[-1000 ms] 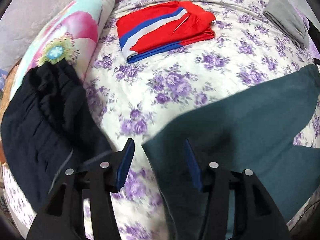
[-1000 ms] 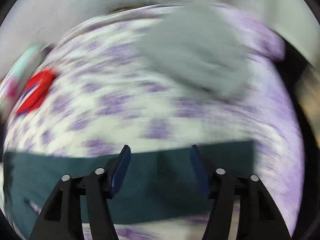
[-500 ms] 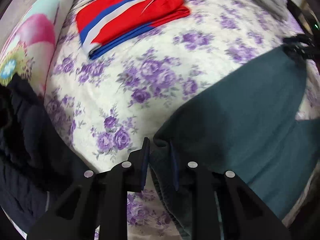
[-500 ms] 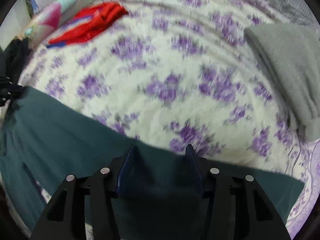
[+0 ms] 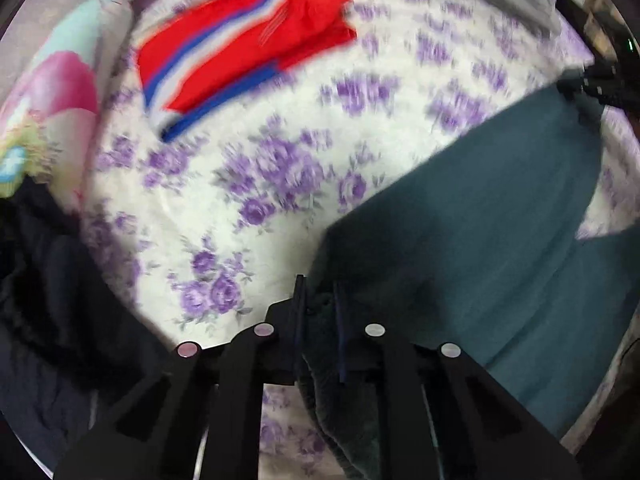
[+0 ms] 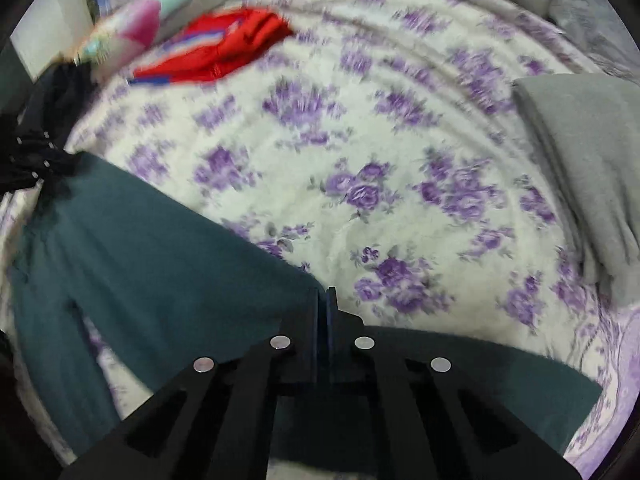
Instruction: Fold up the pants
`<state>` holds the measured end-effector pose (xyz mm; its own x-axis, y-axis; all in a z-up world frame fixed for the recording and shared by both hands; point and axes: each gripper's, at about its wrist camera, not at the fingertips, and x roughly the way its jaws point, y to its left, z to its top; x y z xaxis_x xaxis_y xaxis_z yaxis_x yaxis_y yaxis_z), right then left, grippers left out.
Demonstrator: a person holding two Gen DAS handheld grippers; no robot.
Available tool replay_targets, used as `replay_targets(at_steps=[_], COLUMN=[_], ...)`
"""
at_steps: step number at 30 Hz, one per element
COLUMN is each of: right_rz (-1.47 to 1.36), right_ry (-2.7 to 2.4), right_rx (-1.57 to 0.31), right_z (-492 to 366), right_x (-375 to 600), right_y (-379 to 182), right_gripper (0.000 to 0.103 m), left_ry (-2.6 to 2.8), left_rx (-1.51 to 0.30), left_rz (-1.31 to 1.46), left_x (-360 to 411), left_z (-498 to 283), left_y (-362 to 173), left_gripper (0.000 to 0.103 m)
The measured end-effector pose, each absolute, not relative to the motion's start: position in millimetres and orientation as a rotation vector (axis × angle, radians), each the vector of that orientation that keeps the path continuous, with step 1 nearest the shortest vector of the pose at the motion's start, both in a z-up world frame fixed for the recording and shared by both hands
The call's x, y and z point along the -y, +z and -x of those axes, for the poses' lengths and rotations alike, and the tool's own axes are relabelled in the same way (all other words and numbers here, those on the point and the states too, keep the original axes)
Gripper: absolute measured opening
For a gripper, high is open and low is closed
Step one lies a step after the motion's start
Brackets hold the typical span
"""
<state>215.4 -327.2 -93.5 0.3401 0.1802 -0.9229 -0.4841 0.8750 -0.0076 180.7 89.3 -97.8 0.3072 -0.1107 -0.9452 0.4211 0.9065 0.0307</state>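
Dark teal pants [image 5: 480, 220] lie spread across the floral bedspread [image 5: 260, 168]. My left gripper [image 5: 318, 308] is shut on the bunched waistband corner of the pants at the bottom middle of the left wrist view. In the right wrist view the pants [image 6: 160, 248] stretch from the left to the bottom right. My right gripper [image 6: 323, 304] is shut on their upper edge. The right gripper also shows at the far end of the pants in the left wrist view [image 5: 592, 88].
Folded red, white and blue pants [image 5: 240, 52] lie at the back of the bed. A pastel floral pillow [image 5: 52, 92] and a dark navy garment [image 5: 52, 300] are at the left. A folded grey garment [image 6: 588, 168] lies at the right.
Both grippers closed on the teal pants: the left on the waistband corner, the right on the far edge. Both cameras are in motion now and the views are blurred.
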Motion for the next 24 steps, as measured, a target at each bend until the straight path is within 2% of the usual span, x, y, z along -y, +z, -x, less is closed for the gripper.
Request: replay_targets(at_steps=[5, 9, 14, 19, 22, 23, 24], right_rz=[0.193, 0.174, 0.085, -0.042, -0.072, -0.079, -0.092], right_ry=[0.482, 0.479, 0.462, 0.384, 0.312, 0.299, 0.303], right_rx=[-1.047, -1.021, -1.089, -1.163, -1.215, -1.241, -1.250], right_z=[-170, -106, -21, 25, 30, 31, 35], right_x=[344, 348, 348, 348, 343, 341, 339], right_y=[-33, -8, -22, -78, -108, -114, -115], right_gripper=[0.003, 0.003, 0.004, 0.005, 0.017, 0.042, 0.053], left_ry=[-0.424, -0.467, -0.502, -0.482, -0.450, -0.439, -0.431], left_rx=[-1.048, -0.996, -1.018, -1.132, -1.202, -1.222, -1.246], left_rz=[-0.213, -0.181, -0.190, -0.165, -0.152, -0.141, -0.125], left_x=[-97, -92, -88, -91, -92, -93, -95], left_z=[-135, -101, -56, -28, -20, -18, -16], left_y=[-20, 12, 3, -46, -78, -84, -90], left_gripper=[0.011, 0.011, 0.011, 0.011, 0.013, 0.013, 0.014])
